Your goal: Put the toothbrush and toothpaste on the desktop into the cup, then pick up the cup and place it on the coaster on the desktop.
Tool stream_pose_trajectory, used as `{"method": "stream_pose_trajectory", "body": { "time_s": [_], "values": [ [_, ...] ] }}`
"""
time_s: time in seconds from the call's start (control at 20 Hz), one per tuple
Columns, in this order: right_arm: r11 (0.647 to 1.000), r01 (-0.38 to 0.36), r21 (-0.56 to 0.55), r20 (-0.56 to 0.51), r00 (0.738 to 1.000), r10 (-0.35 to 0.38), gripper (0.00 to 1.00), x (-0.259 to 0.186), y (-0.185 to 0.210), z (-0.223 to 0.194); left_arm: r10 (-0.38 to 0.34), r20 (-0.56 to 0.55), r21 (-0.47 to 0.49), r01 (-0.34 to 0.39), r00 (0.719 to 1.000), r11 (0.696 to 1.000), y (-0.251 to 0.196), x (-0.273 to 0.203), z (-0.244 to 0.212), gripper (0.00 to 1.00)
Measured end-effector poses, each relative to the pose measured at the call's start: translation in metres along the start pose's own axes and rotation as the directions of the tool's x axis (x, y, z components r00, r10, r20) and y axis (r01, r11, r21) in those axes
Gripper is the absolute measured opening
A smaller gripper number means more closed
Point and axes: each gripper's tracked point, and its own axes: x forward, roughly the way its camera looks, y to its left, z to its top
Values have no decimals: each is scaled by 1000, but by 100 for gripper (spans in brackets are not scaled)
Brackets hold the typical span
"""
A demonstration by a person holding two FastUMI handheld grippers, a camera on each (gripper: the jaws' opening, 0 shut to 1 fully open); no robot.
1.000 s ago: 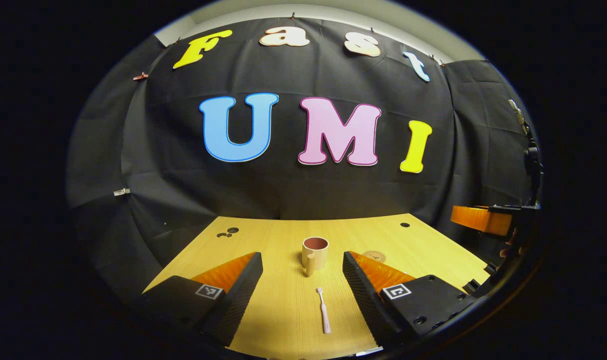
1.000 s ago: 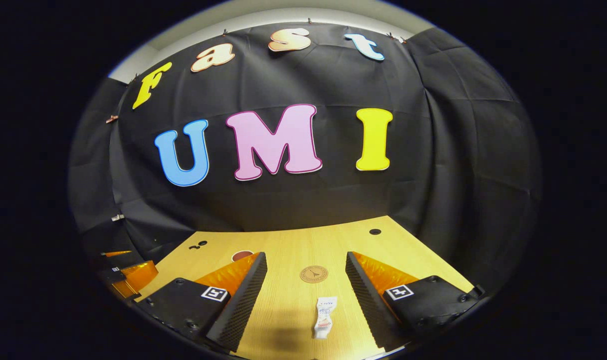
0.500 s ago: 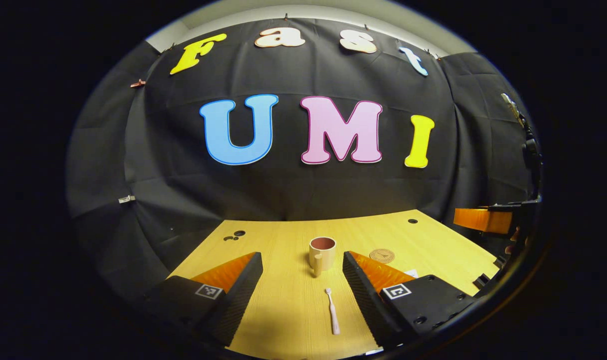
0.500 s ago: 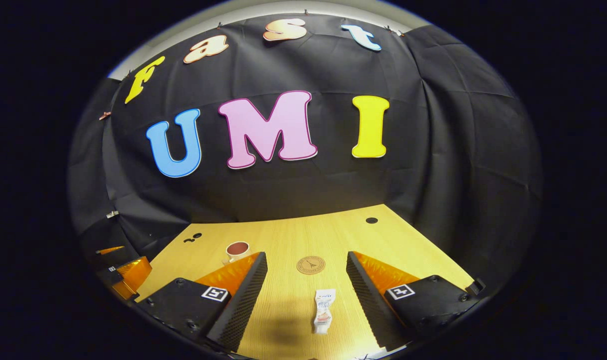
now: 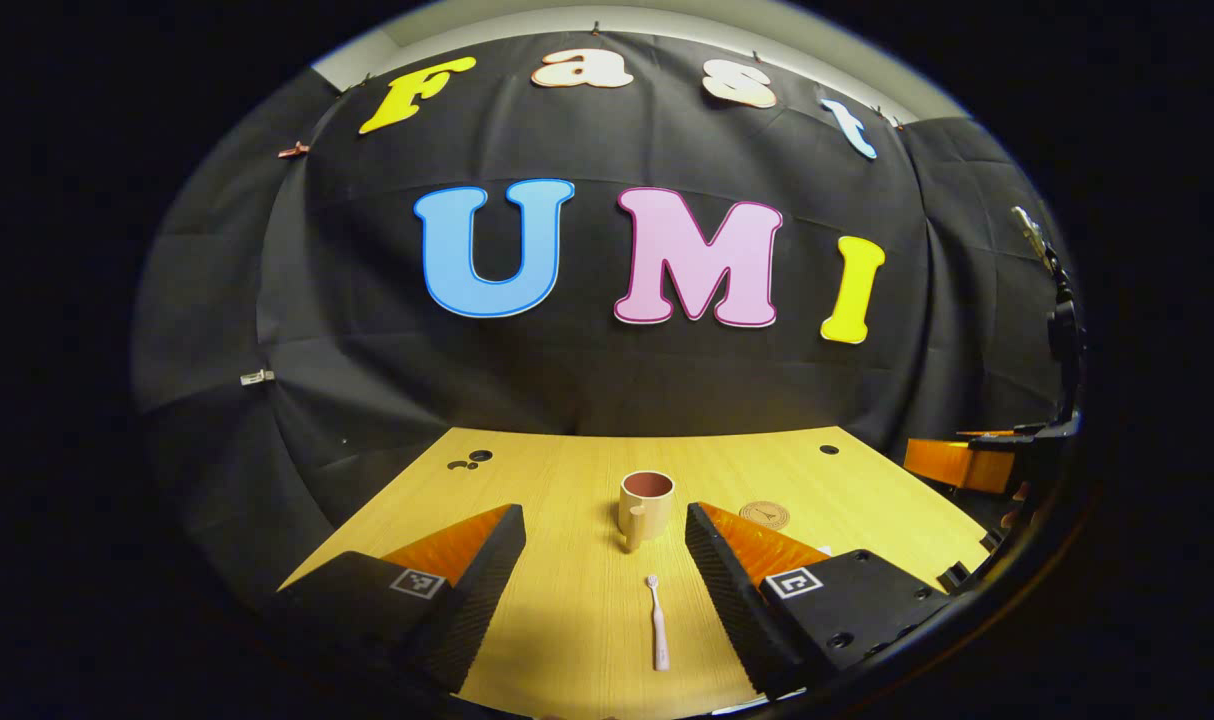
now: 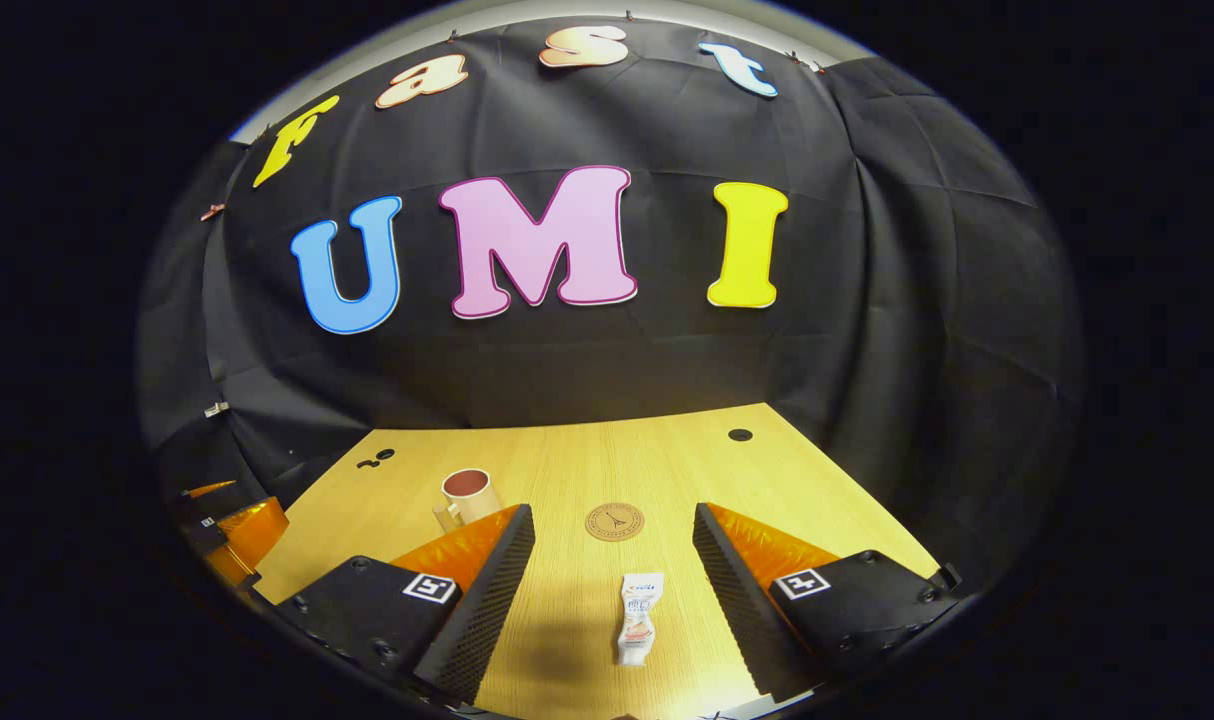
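Surface (image 5: pixel 567 480): pale wood; everything on it lies apart, nothing stacked.

Left gripper (image 5: pixel 604 565): fingers spread wide, nothing between them but air, held above the surface. Spread brackets the toothbrush with slack on both sides, likely so it can come down without nudging it.

Right gripper (image 6: pixel 614 575): fingers likewise wide and empty, straddling the toothpaste. One gripper per item looks like the plan.

Cup (image 5: pixel 646 503): upright, mouth open, beyond the left fingers' tips and nearly centred between them; handle faces the camera. In the right gripper view cup (image 6: pixel 467 495) sits past the left-hand finger, partly behind it.

Coaster (image 6: pixel 614 521): flat disc ahead of the right fingers, centred between them, bare. Well apart from the cup, so the cup must be carried over last.

Toothpaste (image 6: pixel 637 632): small tube lying flat between the right fingers, lengthwise along them.

Toothbrush (image 5: pixel 657 633): flat between the left fingers, nearer the right-hand one, head pointing toward the cup. Thin and low; the grasp probably needs the tips close to the surface.
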Motion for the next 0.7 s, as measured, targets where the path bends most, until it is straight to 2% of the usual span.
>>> {"method": "stream_pose_trajectory", "body": {
  "time_s": [0.4, 0.7],
  "values": [
    [999, 42, -29, -155, 987, -46, 98, 21, -17, -38, 32, -47, 10, -32, 998, 999, 2, 2, -17, 100],
    [999, 15, -41, -296, 955, -26, 98, 43, -15, -86, 45, -84, 47, -41, 995, 998, -5, 3, -28, 100]
  ]
}}
